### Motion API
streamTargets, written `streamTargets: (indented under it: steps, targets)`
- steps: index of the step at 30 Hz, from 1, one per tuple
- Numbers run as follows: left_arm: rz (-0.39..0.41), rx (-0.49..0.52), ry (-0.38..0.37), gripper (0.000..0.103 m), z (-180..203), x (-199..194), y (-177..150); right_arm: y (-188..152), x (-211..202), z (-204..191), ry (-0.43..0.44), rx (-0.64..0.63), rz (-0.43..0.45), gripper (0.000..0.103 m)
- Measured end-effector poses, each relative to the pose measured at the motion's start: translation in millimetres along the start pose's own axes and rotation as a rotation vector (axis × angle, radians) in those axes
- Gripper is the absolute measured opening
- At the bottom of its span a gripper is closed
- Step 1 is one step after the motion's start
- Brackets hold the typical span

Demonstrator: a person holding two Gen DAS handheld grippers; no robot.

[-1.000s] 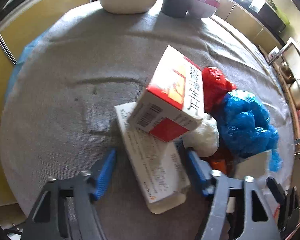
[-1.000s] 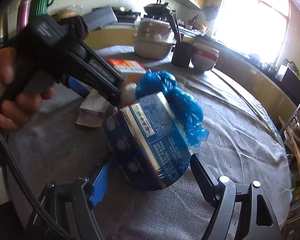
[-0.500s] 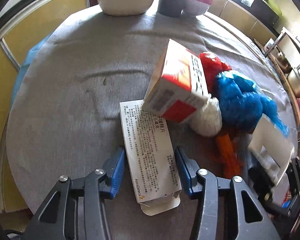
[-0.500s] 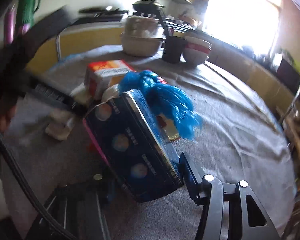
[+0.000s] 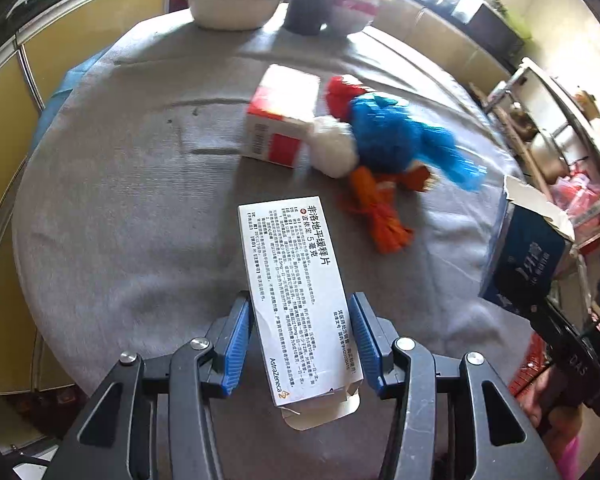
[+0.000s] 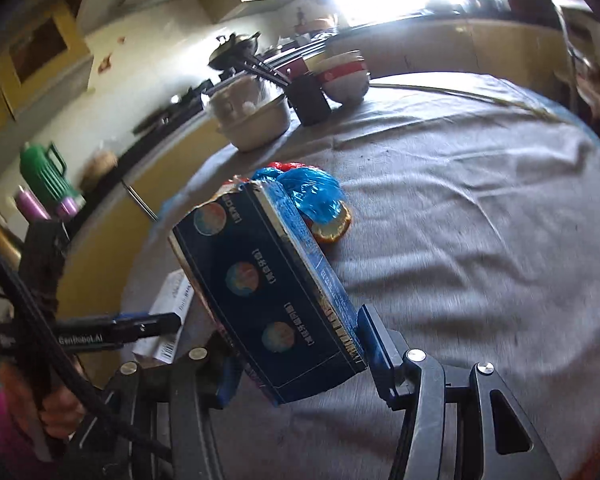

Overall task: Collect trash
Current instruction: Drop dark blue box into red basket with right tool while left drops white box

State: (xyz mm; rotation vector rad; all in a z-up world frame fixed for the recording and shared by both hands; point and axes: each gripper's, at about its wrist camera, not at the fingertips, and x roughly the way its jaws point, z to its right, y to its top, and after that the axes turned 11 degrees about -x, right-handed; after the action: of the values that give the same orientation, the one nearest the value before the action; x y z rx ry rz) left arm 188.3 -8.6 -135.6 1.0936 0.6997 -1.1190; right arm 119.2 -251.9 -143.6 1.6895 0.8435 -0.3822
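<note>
I hold the white medicine box [image 5: 300,300] clamped between the blue pads of my left gripper [image 5: 302,344] above the grey tablecloth [image 5: 120,220], while my right gripper [image 6: 300,360] is closed on the dark blue carton [image 6: 268,292], both clear of the crumpled trash pile [image 5: 380,148].

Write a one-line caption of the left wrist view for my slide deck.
Left gripper clamps a white printed cardboard medicine box above the grey-clothed round table.
</note>
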Motion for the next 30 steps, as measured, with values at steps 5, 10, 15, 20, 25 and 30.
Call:
streamTargets:
  steps: [5, 10, 15, 20, 25, 30]
  targets:
    - [0.05, 0.044, -0.012, 0.05, 16, -21, -20, -16, -32, 6, 0.038, 0.069, 0.041, 0.056]
    - [0.094, 0.118, 0.007, 0.05, 39, -33, -36, -28, -57, 10, 0.045, 0.094, 0.078, 0.056]
    - [0.119, 0.174, 0.028, 0.05, 59, -42, -51, -42, -82, 16, 0.044, 0.12, 0.113, 0.056]
    - [0.134, 0.253, 0.046, 0.05, 87, -48, -68, -57, -104, 27, 0.035, 0.151, 0.143, 0.056]
    - [0.126, 0.32, 0.051, 0.051, 110, -46, -85, -74, -125, 45, 0.015, 0.197, 0.167, 0.056]
    - [0.107, 0.384, 0.063, 0.051, 130, -38, -104, -94, -143, 65, -0.014, 0.249, 0.18, 0.056]
